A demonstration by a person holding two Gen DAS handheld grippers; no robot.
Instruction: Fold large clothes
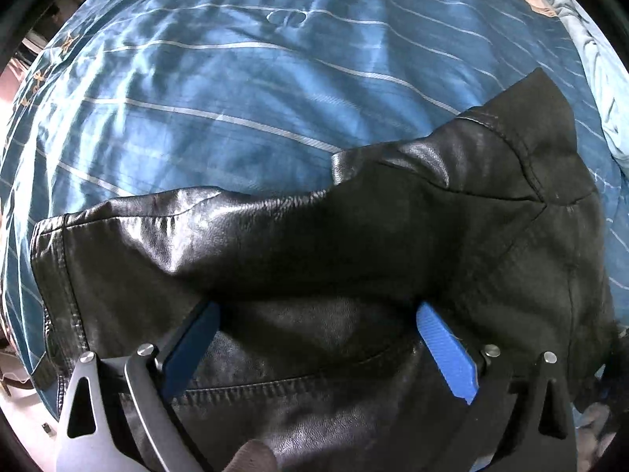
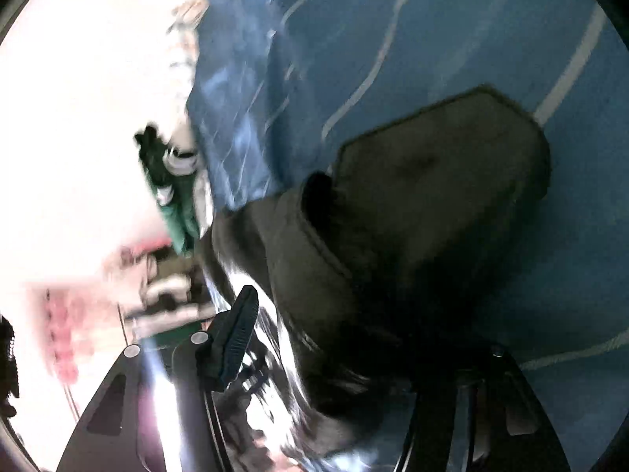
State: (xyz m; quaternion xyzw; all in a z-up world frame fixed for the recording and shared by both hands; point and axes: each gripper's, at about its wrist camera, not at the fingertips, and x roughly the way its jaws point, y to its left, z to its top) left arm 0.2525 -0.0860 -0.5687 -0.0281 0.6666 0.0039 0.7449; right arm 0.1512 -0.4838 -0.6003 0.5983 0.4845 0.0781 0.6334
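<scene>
Your left gripper stands wide, its blue fingers straddling the black leather jacket lying on the blue striped bedspread. Close on a seam before you lift. Your right gripper shows only one finger beside the jacket; blur hides its grip.

A glossy black leather jacket lies on a blue bedspread with thin white stripes. The left gripper's finger pads are bright blue with fine ribbing.
</scene>
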